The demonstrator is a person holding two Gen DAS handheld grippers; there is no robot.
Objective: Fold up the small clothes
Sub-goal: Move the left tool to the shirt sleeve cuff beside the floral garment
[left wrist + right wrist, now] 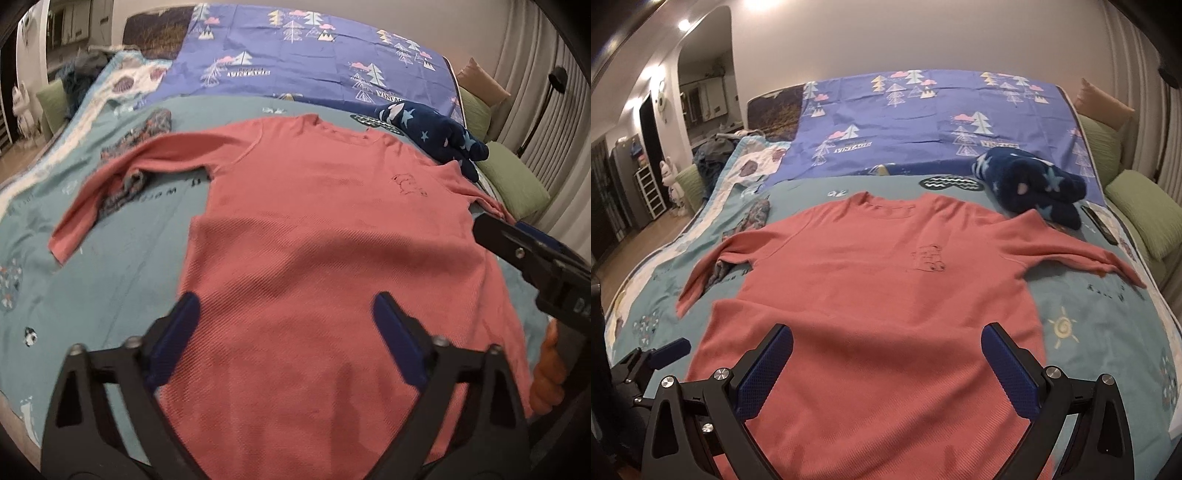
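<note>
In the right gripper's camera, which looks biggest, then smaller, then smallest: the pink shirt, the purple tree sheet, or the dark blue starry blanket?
1. Pink shirt, though it lies nearest the camera.
2. Purple tree sheet, farther back, so it may really be bigger.
3. Dark blue starry blanket.

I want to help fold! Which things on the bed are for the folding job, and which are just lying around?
For the job:
pink long-sleeved shirt, spread flat
left gripper, open
right gripper, open

Just lying about:
navy star blanket
patterned cloth under one sleeve
green pillows
purple tree sheet
</note>
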